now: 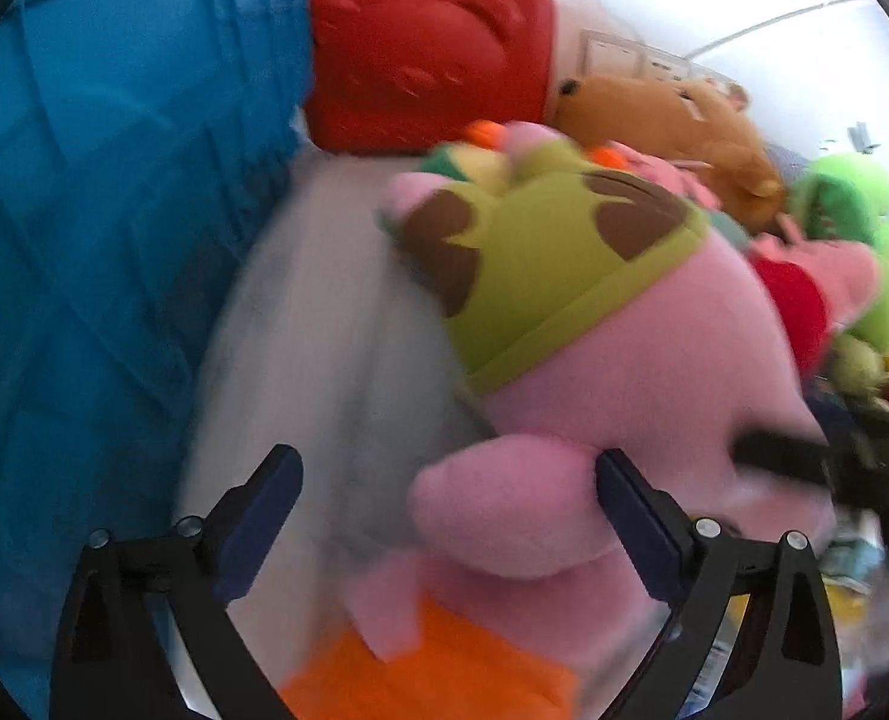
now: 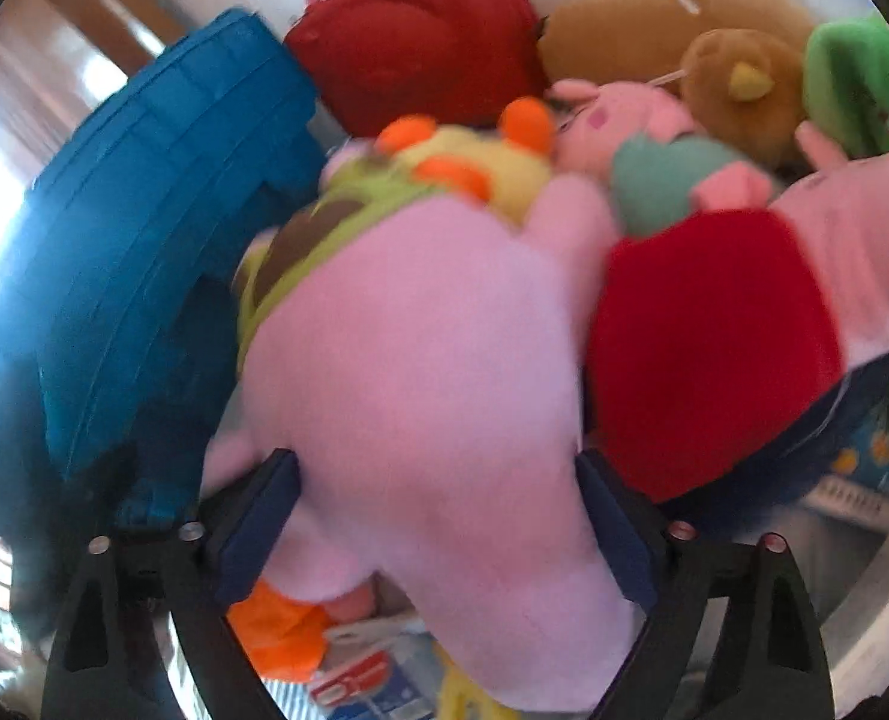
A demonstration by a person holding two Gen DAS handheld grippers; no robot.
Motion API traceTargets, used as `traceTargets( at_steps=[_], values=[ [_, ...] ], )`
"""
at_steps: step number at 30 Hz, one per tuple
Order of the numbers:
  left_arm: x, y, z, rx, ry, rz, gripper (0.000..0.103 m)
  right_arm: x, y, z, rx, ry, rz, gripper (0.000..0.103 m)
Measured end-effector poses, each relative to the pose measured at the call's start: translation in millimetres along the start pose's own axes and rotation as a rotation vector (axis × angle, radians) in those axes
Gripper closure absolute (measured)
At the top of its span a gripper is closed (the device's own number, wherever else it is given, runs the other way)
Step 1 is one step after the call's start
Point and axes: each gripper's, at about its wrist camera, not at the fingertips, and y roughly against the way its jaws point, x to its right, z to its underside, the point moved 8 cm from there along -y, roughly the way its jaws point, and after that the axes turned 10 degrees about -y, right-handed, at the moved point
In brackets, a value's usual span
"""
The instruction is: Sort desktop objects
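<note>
Mid-transfer, by the look. Right gripper point(image 2: 435, 516) pinching pink plush point(image 2: 420, 372) across its body; left gripper point(image 1: 447, 510) spread, one pad beside plush arm. Blue basket point(image 1: 102, 210) at left, near. Next: likely swing plush left over basket, release.

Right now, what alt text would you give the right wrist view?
A big pink plush toy fills the space between the right gripper fingers. Behind it sit a blue basket, a red bag and more soft toys.
</note>
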Motion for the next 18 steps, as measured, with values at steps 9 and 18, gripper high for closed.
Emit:
traceTargets(
  at_steps=[9,18],
  values=[
    [13.1,17.4,-15.3,0.054,-0.035,0.196,0.0,4.2,22.3,-19.3,0.078,-0.072,-0.01,0.001],
    [47.3,-24.5,-20.3,0.02,-0.092,0.297,0.0,13.9,-18.4,-35.4,0.02,-0.086,0.036,0.0]
  ],
)
